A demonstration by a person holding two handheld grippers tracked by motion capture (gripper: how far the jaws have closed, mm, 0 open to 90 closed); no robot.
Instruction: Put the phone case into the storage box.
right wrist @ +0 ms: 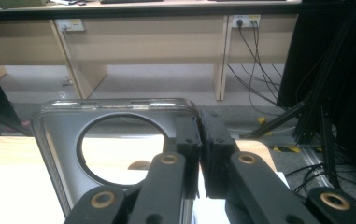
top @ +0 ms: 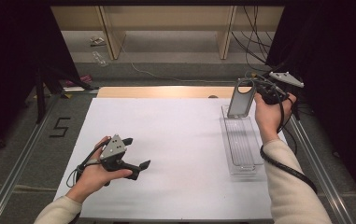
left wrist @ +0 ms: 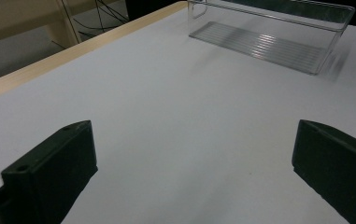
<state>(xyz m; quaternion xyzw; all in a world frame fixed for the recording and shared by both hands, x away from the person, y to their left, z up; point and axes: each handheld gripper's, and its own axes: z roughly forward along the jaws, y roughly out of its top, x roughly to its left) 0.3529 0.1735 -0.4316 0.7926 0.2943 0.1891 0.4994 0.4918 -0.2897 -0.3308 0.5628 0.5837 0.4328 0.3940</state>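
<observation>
While the left gripper (top: 135,154) rests low over the white table (top: 175,140) with its jaws spread wide and nothing between them, the right gripper (right wrist: 199,140) is clamped on the edge of a clear phone case (top: 240,99), holding it upright above the far end of the transparent tray (top: 241,142).

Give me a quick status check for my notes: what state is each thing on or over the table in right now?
phone case: clear, lifted upright over the far end of the tray, pinched at its edge.
clear tray: flat on the table, nothing in it.
right gripper: shut on the phone case.
left gripper: open, holding nothing, low over the white table.
</observation>
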